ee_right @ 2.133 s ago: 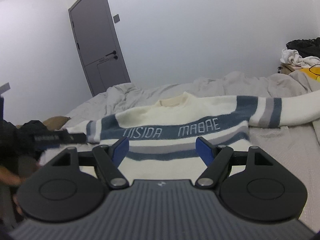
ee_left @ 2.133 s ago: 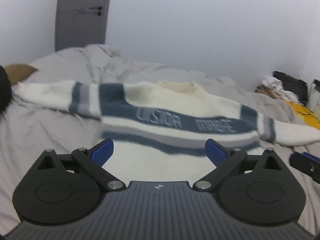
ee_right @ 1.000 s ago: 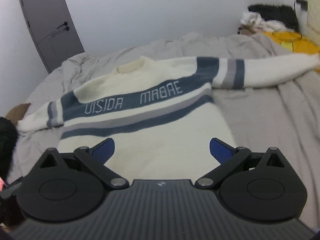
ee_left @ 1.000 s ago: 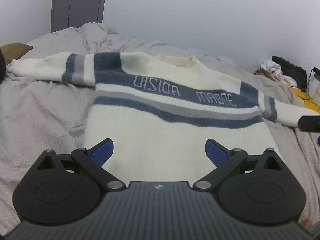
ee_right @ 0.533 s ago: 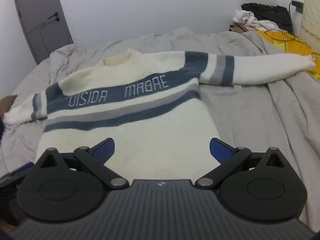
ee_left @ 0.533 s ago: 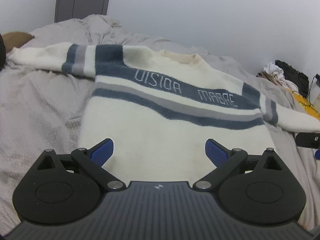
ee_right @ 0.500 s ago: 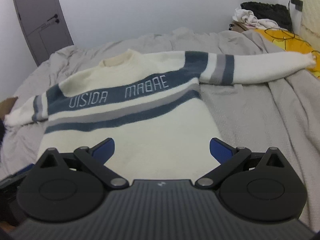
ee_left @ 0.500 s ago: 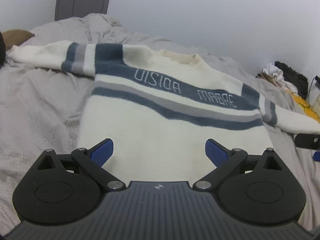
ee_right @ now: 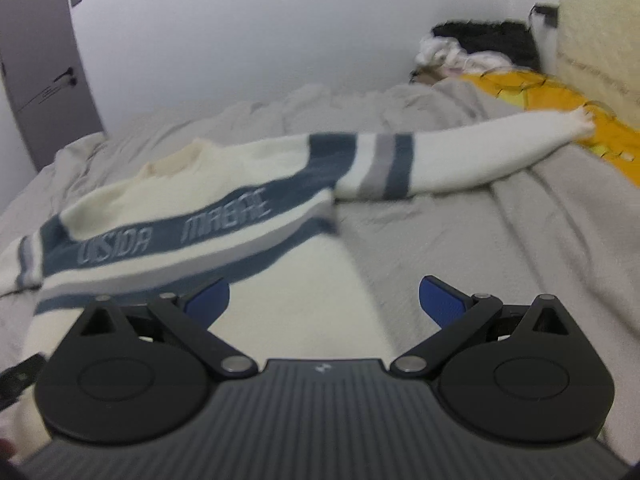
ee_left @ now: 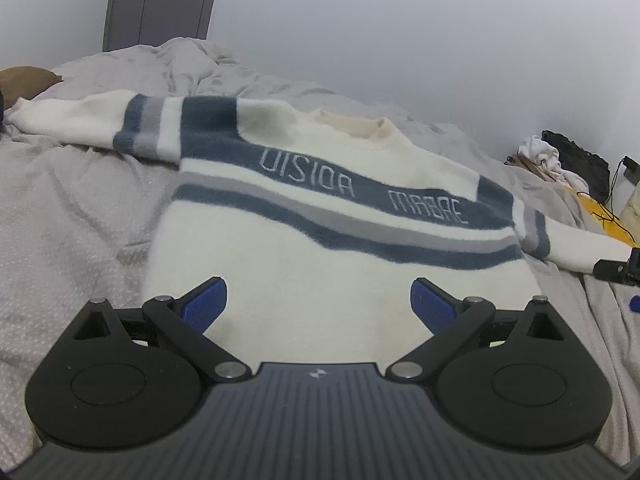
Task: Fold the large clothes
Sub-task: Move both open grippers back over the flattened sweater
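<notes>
A cream sweater (ee_left: 320, 256) with blue and grey stripes and pale lettering lies flat, front up, on a grey bed, both sleeves spread out sideways. My left gripper (ee_left: 319, 304) hovers open over the sweater's lower body, nothing between its blue pads (ee_left: 204, 304). In the right wrist view the same sweater (ee_right: 224, 216) fills the left half, and its right sleeve (ee_right: 472, 156) reaches toward a yellow cloth. My right gripper (ee_right: 325, 300) is open over the sweater's lower right edge. The other gripper's tip (ee_left: 616, 268) shows at the left view's right border.
The grey duvet (ee_left: 68, 208) is rumpled around the sweater. A yellow cloth (ee_right: 560, 108) and a pile of white and black clothes (ee_right: 476, 48) sit at the far right. A grey door (ee_left: 160, 4) stands behind the bed. A brown pillow (ee_left: 24, 80) lies far left.
The right wrist view has swung rightward and blurred, so the right sleeve and yellow cloth now sit nearer centre. The left view has hardly shifted. Both grippers stay open.
</notes>
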{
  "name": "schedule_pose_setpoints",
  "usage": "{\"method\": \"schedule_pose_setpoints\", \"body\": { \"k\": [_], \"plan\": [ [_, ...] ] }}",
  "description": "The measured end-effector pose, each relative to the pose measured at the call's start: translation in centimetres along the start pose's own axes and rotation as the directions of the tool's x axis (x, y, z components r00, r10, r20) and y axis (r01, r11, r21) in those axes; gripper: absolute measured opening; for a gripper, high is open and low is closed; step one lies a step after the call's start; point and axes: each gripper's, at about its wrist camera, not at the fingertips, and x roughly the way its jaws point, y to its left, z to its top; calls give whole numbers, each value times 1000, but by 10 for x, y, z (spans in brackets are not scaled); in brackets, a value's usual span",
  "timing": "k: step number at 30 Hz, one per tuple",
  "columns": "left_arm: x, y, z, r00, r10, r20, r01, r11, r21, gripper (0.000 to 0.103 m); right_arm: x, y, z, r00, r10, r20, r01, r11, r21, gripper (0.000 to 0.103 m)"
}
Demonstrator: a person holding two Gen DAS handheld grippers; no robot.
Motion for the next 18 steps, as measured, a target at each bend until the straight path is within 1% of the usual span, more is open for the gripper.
{"method": "schedule_pose_setpoints", "body": {
  "k": [2, 4, 6, 8, 11, 14, 16, 18],
  "plan": [
    [2, 0, 0, 1000, -2, -13, 2, 1000, -4, 100, 7, -10, 4, 999, -25, 21, 25, 1000, -5, 103],
    [3, 0, -2, 1000, -1, -12, 1, 1000, 6, 100, 17, -24, 12, 999, -23, 27, 22, 999, 34, 103],
    [4, -1, -4, 1000, 0, -10, 0, 1000, 15, 100, 31, -44, 26, 1000, 12, 21, -14, 993, 121, 103],
    [5, -1, -7, 1000, -9, -15, 10, 1000, 17, 100, 49, -62, 41, 998, 56, 12, -57, 983, 175, 103],
    [8, 0, -9, 1000, -14, -9, 14, 1000, 9, 100, 83, -91, 58, 997, 72, 4, -70, 970, 232, 103],
    [12, 4, -8, 999, -34, -19, 34, 999, -24, 100, 122, -129, 64, 996, 80, 37, -87, 956, 279, 103],
    [15, 4, -8, 999, -31, -26, 30, 999, -30, 100, 145, -159, 61, 995, 87, 45, -98, 919, 383, 103],
    [18, 2, -10, 999, -18, -27, 18, 1000, -12, 100, 165, -185, 57, 991, 111, 75, -133, 864, 485, 103]
  ]
}}
